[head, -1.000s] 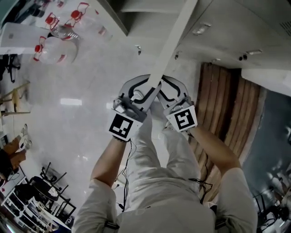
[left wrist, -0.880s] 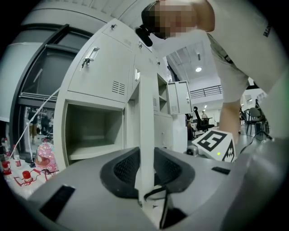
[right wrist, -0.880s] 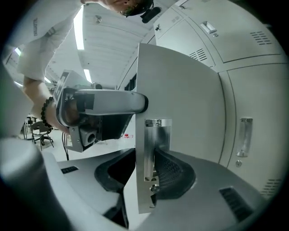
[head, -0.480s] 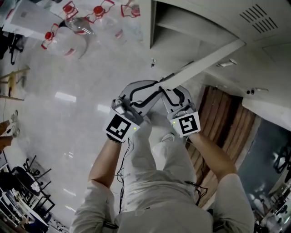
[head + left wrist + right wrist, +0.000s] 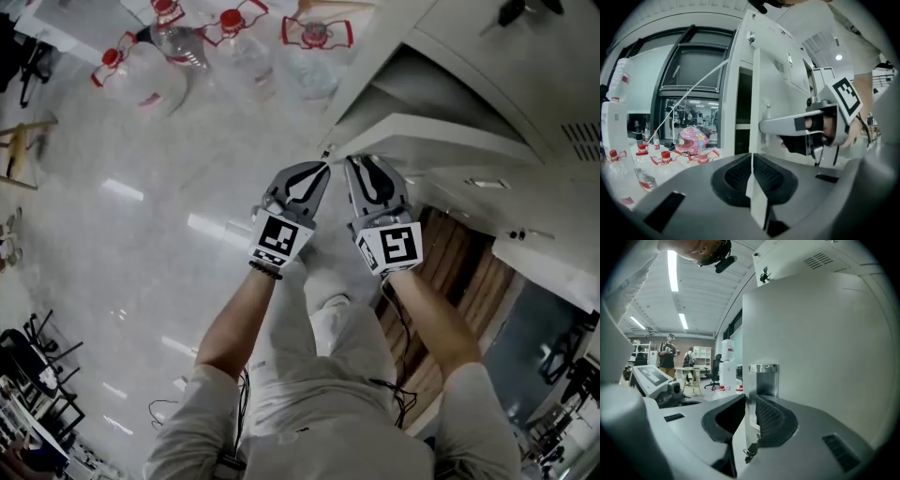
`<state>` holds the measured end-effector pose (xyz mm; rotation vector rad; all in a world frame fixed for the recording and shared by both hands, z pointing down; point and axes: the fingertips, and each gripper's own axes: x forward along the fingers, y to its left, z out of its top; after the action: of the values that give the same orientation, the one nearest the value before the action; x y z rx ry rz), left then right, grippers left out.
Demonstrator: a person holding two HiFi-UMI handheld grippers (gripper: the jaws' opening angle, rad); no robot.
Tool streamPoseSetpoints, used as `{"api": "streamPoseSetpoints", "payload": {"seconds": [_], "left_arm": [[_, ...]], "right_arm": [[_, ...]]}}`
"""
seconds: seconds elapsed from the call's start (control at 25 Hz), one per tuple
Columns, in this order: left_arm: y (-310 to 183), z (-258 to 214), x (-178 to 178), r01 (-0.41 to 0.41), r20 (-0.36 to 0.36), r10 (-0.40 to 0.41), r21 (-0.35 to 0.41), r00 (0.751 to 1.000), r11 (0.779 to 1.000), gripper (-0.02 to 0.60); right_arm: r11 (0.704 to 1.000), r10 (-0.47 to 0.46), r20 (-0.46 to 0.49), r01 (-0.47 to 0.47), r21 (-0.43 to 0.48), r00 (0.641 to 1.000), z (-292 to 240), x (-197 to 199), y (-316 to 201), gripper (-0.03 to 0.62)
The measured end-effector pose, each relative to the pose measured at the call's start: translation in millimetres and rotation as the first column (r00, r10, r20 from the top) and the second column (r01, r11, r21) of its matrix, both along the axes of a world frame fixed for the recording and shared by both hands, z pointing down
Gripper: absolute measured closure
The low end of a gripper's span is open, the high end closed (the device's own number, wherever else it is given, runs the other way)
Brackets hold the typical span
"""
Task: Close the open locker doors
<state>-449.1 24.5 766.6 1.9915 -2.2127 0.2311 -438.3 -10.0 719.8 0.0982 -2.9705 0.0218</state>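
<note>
The white locker door (image 5: 441, 136) stands open from the locker (image 5: 487, 37), and both grippers meet at its free edge. My left gripper (image 5: 319, 172) is closing on that thin edge (image 5: 753, 103); in the left gripper view both pads of the left gripper (image 5: 752, 161) press on it. My right gripper (image 5: 354, 163) is also closing with the edge between its jaws. In the right gripper view the right gripper (image 5: 747, 404) has one pad against the door face (image 5: 820, 343), with a dark gap on the other side. A metal latch (image 5: 763, 380) and a hanging key (image 5: 750, 452) sit there.
Several water bottles with red handles (image 5: 141, 70) lie on the pale floor. A wooden panel (image 5: 459, 281) runs under the locker at the right. A pink helmet (image 5: 691, 140) sits by the window. People (image 5: 668, 355) and a water dispenser (image 5: 727, 362) stand far off.
The door has swung round towards the locker front. Both grippers moved with its edge, and their jaws have narrowed from wide apart to close around it.
</note>
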Motion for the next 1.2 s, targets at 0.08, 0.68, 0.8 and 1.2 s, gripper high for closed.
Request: {"api": "streamPoseSetpoints", "payload": {"seconds": [0.08,0.68,0.8,1.2], "left_arm": [[-19,2,-10,0.018,-0.012,-0.018,0.023,1.000,1.000,0.574],[-95,3,-56,0.052,0.026,-0.053,0.032,0.998,0.998,0.577],[-102,2,-62,0.054,0.022,-0.055,0.033,0.998,0.998,0.577],[-102,3,-62,0.083,0.045,-0.083,-0.009,0.996,0.996,0.577]], "right_arm": [[1.000,0.017,0.004,-0.017,0.016,1.000,-1,-12,-12,0.528],[0.970,0.226,0.003,-0.225,0.092,0.974,-3,-59,-64,0.545],[0.966,0.236,-0.013,-0.233,0.111,0.972,-3,-64,-70,0.545],[0.972,0.230,-0.076,-0.226,0.065,0.970,4,-18,-47,0.583]]}}
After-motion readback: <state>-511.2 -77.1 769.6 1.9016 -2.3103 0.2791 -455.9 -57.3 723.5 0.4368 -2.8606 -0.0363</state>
